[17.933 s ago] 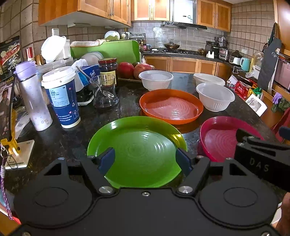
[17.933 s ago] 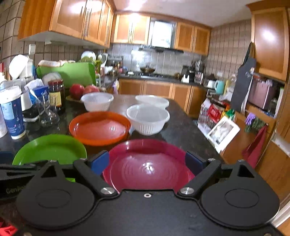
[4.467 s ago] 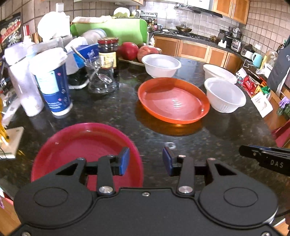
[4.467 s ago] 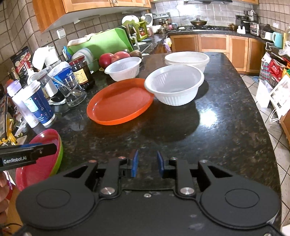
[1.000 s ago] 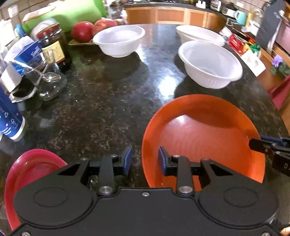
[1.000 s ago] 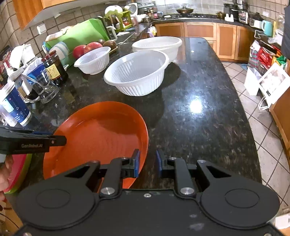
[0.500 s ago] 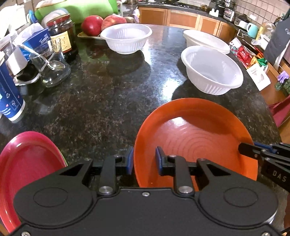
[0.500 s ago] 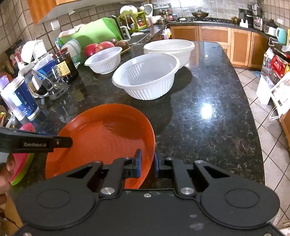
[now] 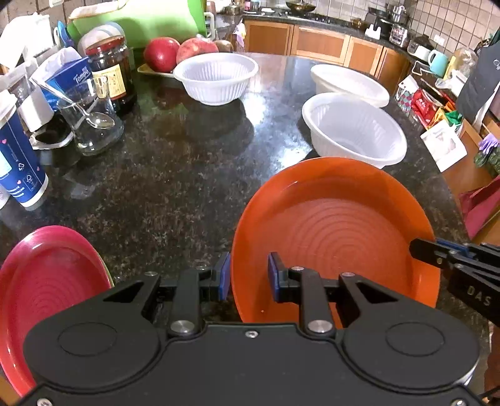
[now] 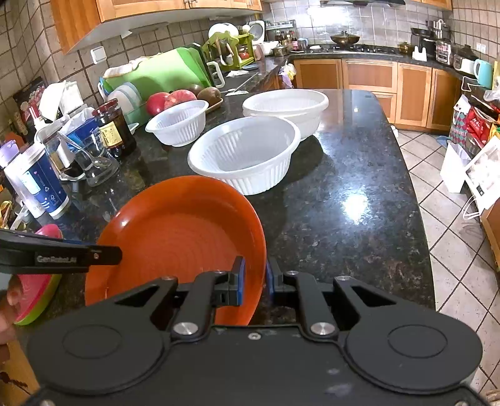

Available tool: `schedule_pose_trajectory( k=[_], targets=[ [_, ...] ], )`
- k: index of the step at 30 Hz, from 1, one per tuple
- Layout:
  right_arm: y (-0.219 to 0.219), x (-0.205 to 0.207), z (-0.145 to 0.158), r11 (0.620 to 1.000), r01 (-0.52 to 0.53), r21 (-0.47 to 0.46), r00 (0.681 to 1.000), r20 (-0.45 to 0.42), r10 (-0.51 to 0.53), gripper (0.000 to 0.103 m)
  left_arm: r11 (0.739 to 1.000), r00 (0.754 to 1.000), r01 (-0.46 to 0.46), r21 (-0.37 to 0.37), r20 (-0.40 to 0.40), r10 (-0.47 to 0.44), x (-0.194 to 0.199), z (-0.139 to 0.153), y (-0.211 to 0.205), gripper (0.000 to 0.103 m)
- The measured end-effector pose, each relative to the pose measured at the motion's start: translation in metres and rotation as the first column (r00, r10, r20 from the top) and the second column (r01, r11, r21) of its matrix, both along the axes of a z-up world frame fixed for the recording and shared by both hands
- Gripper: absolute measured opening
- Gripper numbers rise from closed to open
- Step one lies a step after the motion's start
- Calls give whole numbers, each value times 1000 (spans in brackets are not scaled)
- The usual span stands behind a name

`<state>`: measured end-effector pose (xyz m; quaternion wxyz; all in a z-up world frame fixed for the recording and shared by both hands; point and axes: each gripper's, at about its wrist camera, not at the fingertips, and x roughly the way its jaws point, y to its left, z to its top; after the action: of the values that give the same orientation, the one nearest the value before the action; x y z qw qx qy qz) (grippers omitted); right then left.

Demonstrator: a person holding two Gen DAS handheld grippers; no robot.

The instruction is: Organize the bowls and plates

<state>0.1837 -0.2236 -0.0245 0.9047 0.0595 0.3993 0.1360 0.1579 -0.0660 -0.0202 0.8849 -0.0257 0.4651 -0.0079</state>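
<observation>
Nearest, the left claw (image 9: pixel 247 276) is clamped on the orange plate's (image 9: pixel 331 231) rim at 9 o'clock, the right claw (image 10: pixel 254 279) pinched on its rim at 3 o'clock. The plate is tilted over the speckled black tabletop (image 10: pixel 350 200). At 8 o'clock in the left wrist view lies a red plate (image 9: pixel 40 287). Beyond, at 12 to 1 o'clock, stand white ribbed bowls (image 10: pixel 243 156). Farther off, wooden cabinets (image 10: pixel 368 75) line a tiled wall (image 10: pixel 350 18), with tiled floor (image 10: pixel 453 243) at 3 o'clock.
</observation>
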Motion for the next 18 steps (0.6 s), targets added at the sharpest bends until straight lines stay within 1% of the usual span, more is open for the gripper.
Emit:
schedule_pose_trajectory(
  k=[9, 18],
  targets=[
    [1, -5, 3, 1000, -17, -2, 1000, 6, 17, 16, 1000, 1000, -16, -27, 20, 16, -11, 4, 6, 32],
    [13, -10, 8, 999, -37, -5, 999, 15, 37, 15, 999, 999, -32, -41, 31, 33, -25, 10, 17, 32]
  ],
)
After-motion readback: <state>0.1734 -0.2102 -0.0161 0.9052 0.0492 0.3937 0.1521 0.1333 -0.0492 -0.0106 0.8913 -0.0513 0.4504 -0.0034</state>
